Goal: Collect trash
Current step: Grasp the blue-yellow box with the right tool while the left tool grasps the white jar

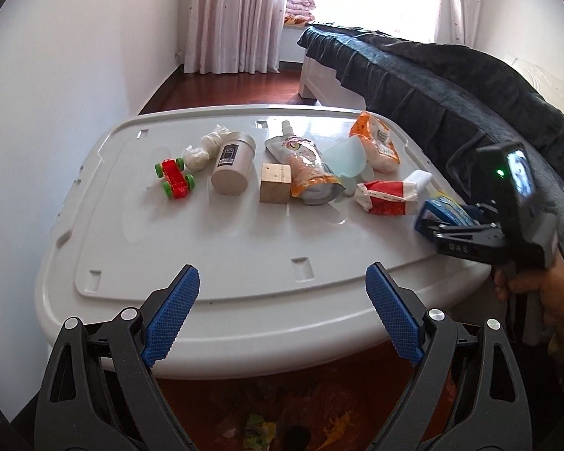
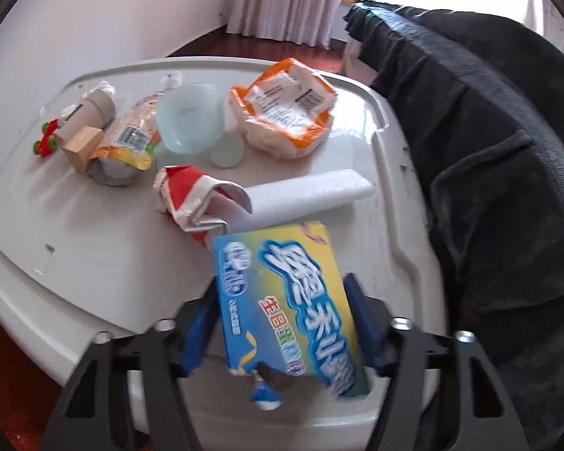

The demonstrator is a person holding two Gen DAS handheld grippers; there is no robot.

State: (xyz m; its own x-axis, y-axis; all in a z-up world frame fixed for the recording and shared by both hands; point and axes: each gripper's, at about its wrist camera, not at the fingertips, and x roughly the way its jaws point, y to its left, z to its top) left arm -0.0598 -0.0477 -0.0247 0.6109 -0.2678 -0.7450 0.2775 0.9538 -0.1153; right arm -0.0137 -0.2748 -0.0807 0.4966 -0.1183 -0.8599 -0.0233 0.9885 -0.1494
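A white plastic tabletop (image 1: pixel 222 248) carries the trash: a crumpled red and white wrapper (image 1: pixel 387 195), an orange and white bag (image 1: pixel 376 143), a spouted pouch (image 1: pixel 312 173) and a wad of white tissue (image 1: pixel 203 150). My left gripper (image 1: pixel 282 268) hangs open over the table's near edge with nothing between its blue pads. At the table's right edge my right gripper (image 2: pixel 282 293) is shut on a blue and yellow box (image 2: pixel 278 263), with a pad on each side. The left wrist view shows that right gripper (image 1: pixel 428 225) held by a hand, with the box (image 1: pixel 445 208) in it.
A toy car (image 1: pixel 175 178), a grey can (image 1: pixel 233 165), a wooden block (image 1: pixel 275 187) and a pale blue bowl (image 2: pixel 188 120) also lie on the table. A white foam strip (image 2: pixel 308 191) sits beside the wrapper. A dark blanket (image 1: pixel 470 94) borders the right side. Below the near edge lies litter (image 1: pixel 259 428).
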